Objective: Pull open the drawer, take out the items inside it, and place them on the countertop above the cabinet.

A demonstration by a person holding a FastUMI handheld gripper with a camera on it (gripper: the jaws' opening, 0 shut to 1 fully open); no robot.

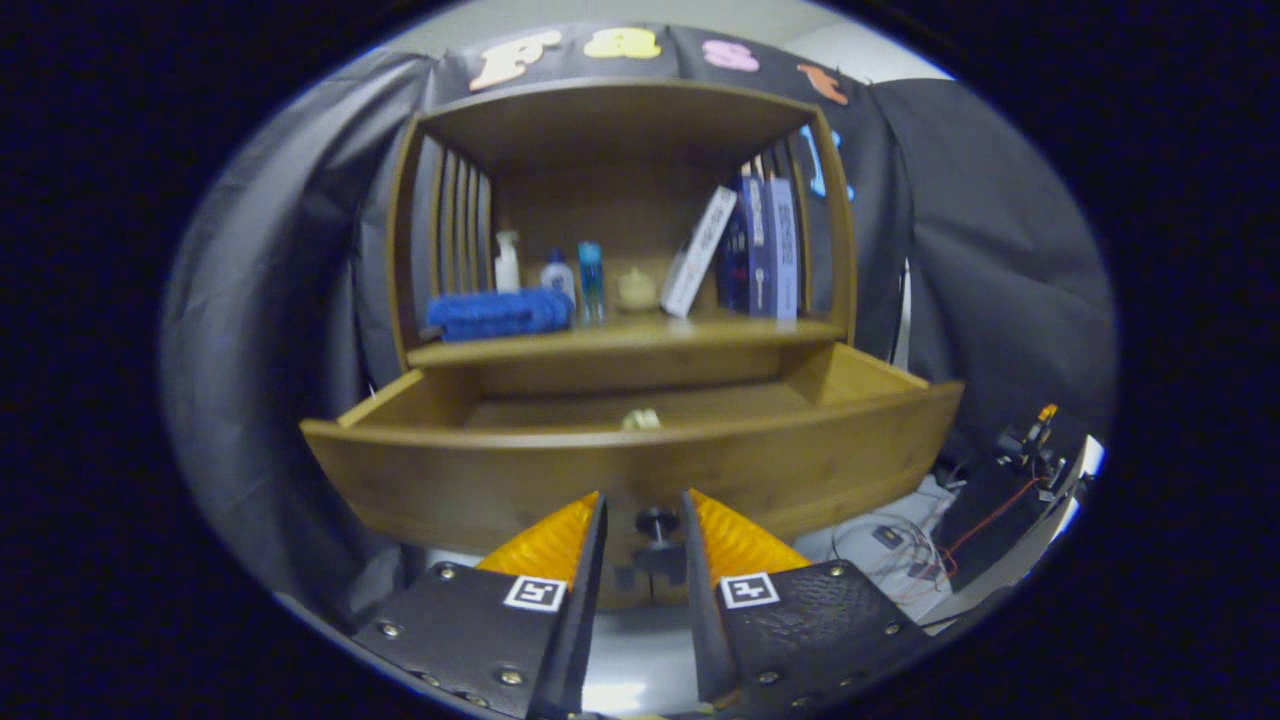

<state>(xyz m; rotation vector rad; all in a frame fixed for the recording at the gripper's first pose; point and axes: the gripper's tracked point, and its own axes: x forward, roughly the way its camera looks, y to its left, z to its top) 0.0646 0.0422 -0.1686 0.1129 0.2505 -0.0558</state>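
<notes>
Drawer pulled out, gripper parted round knob, not clamped; small pale item judged light, to be pinched at sides.

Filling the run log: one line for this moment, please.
drawer: pulled open | small pale item: inside drawer | claw: open, fingers either side of drawer knob, not pressing

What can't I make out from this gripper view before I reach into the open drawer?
- Drawer contents: its front panel hides most of the floor; one small pale item peeks above it, too small to identify.
- Gripper and knob: the knob sits between the spread fingers; contact cannot be told.
- Bottles on the countertop: blurred.
</notes>
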